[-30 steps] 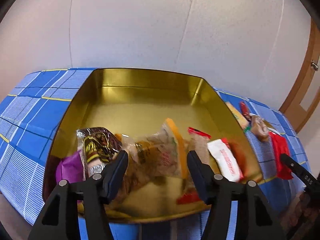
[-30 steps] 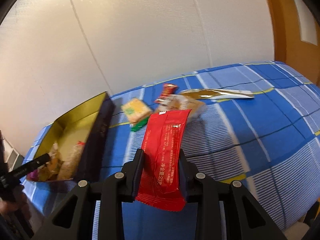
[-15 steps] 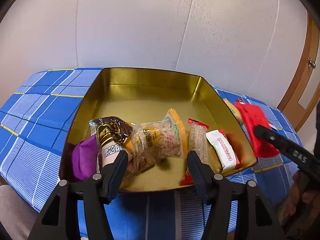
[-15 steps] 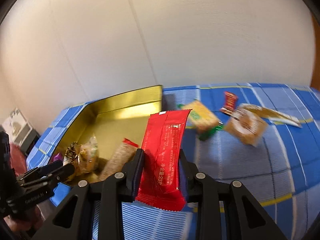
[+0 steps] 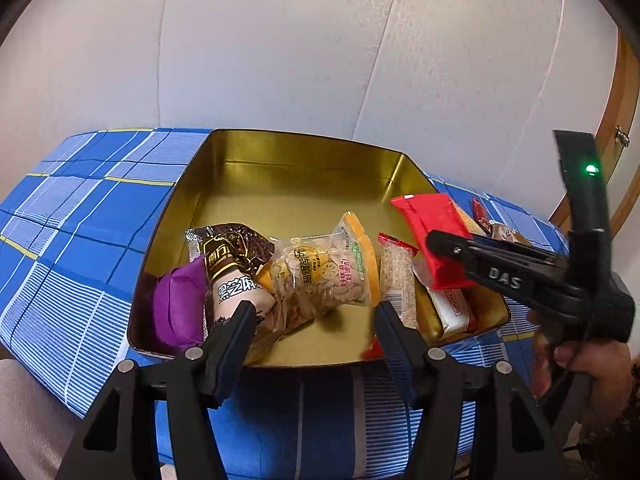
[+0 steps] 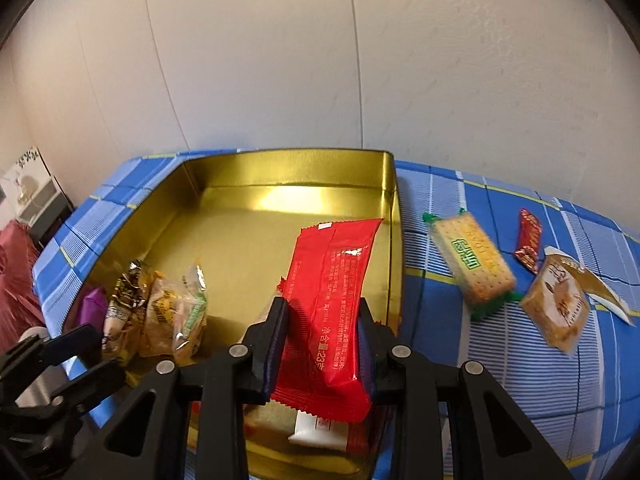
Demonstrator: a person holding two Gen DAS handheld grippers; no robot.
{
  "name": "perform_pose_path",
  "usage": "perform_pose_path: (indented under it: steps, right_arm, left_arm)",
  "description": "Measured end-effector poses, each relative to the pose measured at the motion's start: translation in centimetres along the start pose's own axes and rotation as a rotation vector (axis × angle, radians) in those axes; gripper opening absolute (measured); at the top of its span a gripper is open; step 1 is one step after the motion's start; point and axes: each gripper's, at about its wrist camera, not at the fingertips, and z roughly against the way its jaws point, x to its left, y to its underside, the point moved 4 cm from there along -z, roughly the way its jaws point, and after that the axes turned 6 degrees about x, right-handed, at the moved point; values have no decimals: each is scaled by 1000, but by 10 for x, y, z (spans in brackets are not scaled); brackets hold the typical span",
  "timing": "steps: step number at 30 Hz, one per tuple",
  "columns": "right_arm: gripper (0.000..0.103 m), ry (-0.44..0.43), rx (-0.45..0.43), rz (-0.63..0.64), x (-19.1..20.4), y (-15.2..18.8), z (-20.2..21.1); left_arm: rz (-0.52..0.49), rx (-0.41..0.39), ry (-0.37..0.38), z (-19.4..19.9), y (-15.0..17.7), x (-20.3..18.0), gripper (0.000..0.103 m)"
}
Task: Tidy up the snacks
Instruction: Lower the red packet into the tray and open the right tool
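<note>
An open gold tin (image 5: pixel 296 140) sits on the blue checked cloth. Inside lie a purple packet (image 5: pixel 176 304), a dark brown packet (image 5: pixel 228 256), a clear bag of chips (image 5: pixel 320 268), a sesame bar (image 5: pixel 396 276) and a white packet (image 5: pixel 452 308). My left gripper (image 5: pixel 314 312) hangs open over the tin's near edge, holding nothing. My right gripper (image 6: pixel 322 312) is shut on a red packet (image 6: pixel 336 280), held above the tin's right side. In the left wrist view the right gripper (image 5: pixel 436 240) comes in from the right with the red packet (image 5: pixel 428 224).
On the cloth right of the tin lie a green-edged cracker pack (image 6: pixel 472 264), a small red packet (image 6: pixel 528 240), a brown pastry (image 6: pixel 556 304) and a long sachet (image 6: pixel 600 292). A white wall rises close behind. A hand (image 5: pixel 580 360) grips the right tool.
My right gripper has carried the red packet leftward from over the cloth to above the tin, rolling as it went. My left gripper has drawn back a little from the tin.
</note>
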Motion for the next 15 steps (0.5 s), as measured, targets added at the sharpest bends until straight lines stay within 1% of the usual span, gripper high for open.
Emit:
perform_pose_path:
  steps: [3, 4, 8, 10, 13, 15]
  right_arm:
    - [33, 8, 21, 19, 1, -3, -8]
    - [35, 8, 28, 27, 1, -4, -11]
    - [36, 27, 19, 22, -3, -6, -14]
    - [36, 17, -19, -12, -8, -6, -6]
    - [36, -20, -105, -73, -21, -3, 14]
    - [37, -33, -145, -110, -31, 2, 26]
  left_arm:
    - [6, 3, 3, -1, 0, 1, 62]
    - [6, 4, 3, -1, 0, 1, 62]
    - [3, 5, 2, -1, 1, 1, 62]
    - [3, 0, 3, 0, 2, 0, 62]
    - [5, 5, 7, -1, 3, -2, 62]
    - [9, 8, 13, -1, 4, -3, 62]
